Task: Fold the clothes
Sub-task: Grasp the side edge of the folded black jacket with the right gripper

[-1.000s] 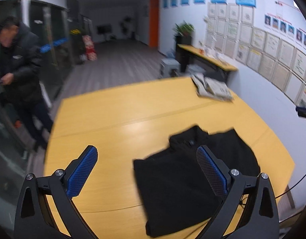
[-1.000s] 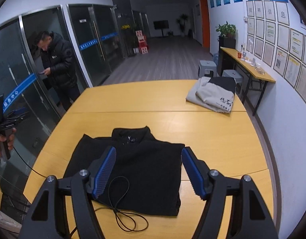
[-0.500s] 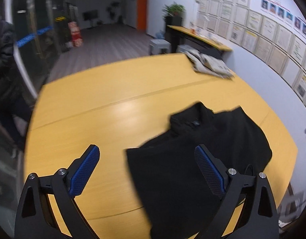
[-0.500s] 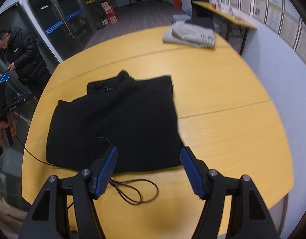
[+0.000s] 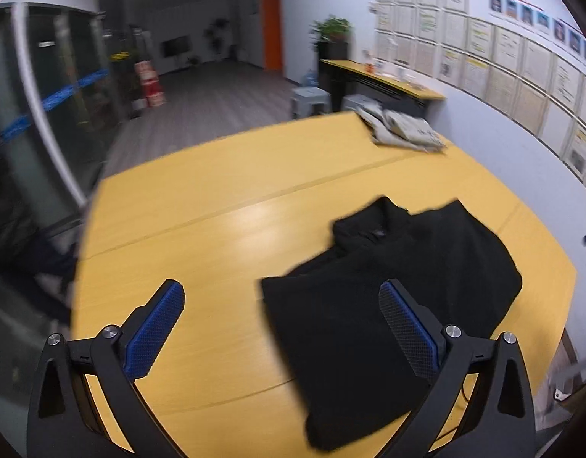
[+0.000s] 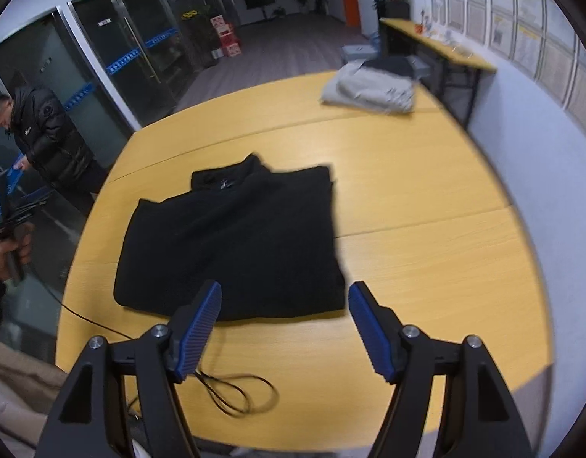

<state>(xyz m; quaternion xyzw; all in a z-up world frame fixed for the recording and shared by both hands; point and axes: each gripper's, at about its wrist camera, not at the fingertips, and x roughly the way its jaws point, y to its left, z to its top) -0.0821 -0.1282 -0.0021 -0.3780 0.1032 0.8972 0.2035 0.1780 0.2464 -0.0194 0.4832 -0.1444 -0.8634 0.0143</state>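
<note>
A black collared garment lies folded flat on the yellow table, collar toward the far side. My left gripper hovers over the garment's left edge. Its jaws are opening wide, with nothing between the blue pads; the right finger hangs over the cloth. In the right wrist view the same garment lies just beyond my right gripper, which stands open and empty above the near hem and the bare table.
A folded grey garment rests at the table's far right corner. A thin black cable loops on the table near the front edge. A person in a dark jacket stands by glass doors on the left. A white wall runs along the table's right side.
Both grippers have sunk toward the table and tipped downward, so the black garment looks larger. In the right view its near hem now lies just ahead of the fingertips.
</note>
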